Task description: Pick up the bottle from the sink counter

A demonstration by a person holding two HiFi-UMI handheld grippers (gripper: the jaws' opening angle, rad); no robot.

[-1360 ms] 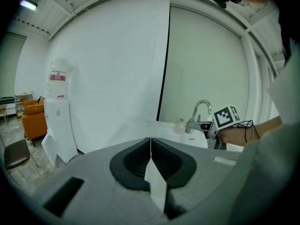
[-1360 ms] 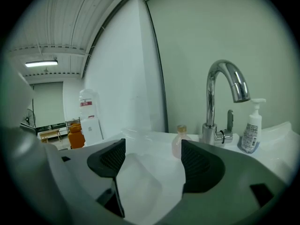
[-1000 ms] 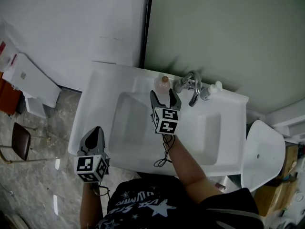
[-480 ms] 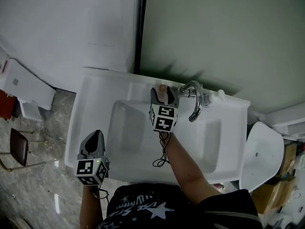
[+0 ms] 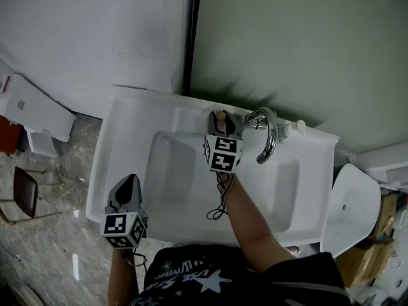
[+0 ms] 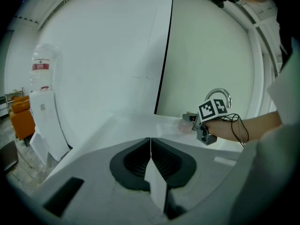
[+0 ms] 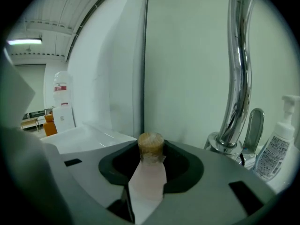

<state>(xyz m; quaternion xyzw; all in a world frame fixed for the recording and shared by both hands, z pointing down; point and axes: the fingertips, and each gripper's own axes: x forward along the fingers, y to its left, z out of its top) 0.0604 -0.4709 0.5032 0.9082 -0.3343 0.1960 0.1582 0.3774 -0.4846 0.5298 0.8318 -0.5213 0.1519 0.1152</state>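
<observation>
One pink, brown-capped bottle (image 7: 149,168) stands pinched between the right tool's (image 5: 221,122) closing jaws; the left tool's (image 6: 150,145) jaws meet, empty.

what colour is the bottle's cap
Tan-brown, cork-like; the cap of the bottle shows best in the right gripper view.

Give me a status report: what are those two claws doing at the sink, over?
Left gripper shut, empty, at the sink's front-left edge. Right gripper closing, tan-capped bottle between its jaws. Faucet close beside, not blocking.
</observation>
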